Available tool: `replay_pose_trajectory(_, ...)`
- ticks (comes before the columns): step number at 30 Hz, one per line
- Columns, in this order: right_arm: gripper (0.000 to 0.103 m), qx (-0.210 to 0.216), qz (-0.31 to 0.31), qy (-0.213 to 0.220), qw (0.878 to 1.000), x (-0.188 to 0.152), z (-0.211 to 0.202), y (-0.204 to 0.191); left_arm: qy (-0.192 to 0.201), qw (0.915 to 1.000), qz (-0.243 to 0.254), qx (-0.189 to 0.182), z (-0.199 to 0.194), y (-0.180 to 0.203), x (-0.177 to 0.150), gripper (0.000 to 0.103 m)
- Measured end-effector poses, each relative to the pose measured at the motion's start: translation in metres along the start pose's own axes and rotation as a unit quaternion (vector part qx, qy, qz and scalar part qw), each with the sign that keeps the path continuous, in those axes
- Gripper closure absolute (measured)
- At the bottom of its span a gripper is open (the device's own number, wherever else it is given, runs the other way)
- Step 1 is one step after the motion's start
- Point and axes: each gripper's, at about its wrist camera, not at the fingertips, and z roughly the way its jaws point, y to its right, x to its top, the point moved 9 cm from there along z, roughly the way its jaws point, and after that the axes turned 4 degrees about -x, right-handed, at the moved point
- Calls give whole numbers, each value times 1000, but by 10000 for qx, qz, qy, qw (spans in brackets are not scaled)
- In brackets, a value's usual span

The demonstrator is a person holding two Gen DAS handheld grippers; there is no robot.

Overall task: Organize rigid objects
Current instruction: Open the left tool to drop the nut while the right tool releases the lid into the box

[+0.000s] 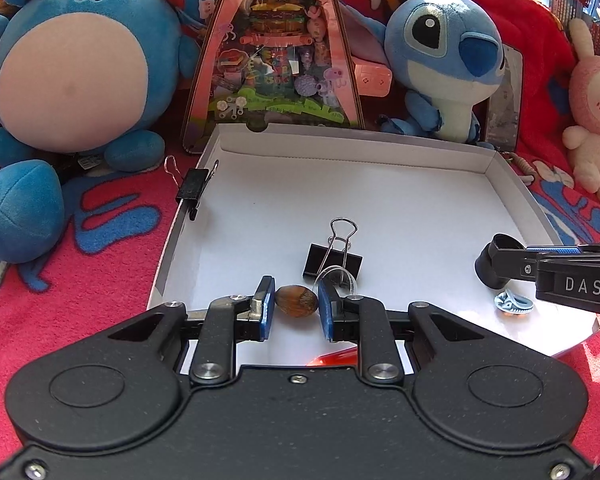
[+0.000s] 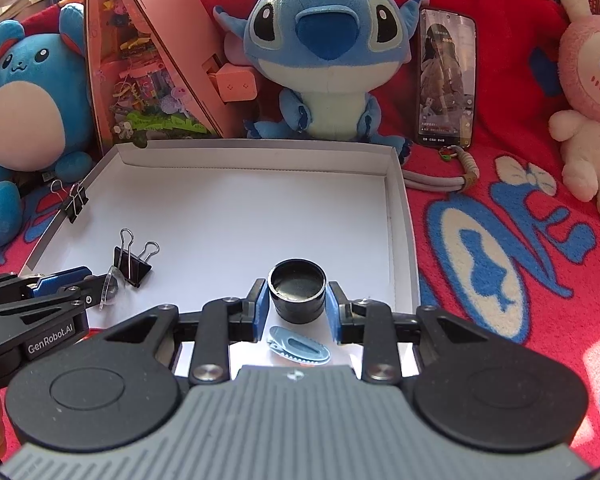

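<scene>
A shallow white cardboard tray (image 1: 356, 141) (image 2: 260, 145) lies on a red blanket. My left gripper (image 1: 296, 300) (image 2: 85, 280) is shut on a brown hazelnut (image 1: 297, 301) just above the tray's near floor. My right gripper (image 2: 297, 300) (image 1: 504, 262) is shut on a small black round cap (image 2: 297, 292) (image 1: 485, 270), open side up, at the tray's near right. A light blue hair clip (image 2: 298, 348) (image 1: 514, 304) lies under it on the floor. A black binder clip (image 1: 332, 264) (image 2: 134, 264) and a clear plastic piece (image 1: 336, 278) (image 2: 110, 292) lie mid-tray. Another binder clip (image 1: 194, 188) (image 2: 74, 202) grips the left wall.
Behind the tray stand a round blue plush (image 1: 72, 76), a pink triangular toy box (image 1: 276, 52), a blue big-eared plush (image 2: 324, 48) and a phone (image 2: 446, 80) leaning upright. A pink rabbit plush (image 2: 592, 92) sits at the right. A corded strap (image 2: 440, 180) lies by the tray's far right corner.
</scene>
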Motion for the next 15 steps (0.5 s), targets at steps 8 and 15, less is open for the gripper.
replay_pose_trajectory(8, 66, -26, -20, -23, 10000, -1, 3, -1, 10, 10000, 45, 9, 0, 0, -1, 81)
replay_pose_trajectory(15, 66, -10, -4, -33, 10000, -2, 5, -2, 13, 10000, 70, 8, 0, 1, -1, 81)
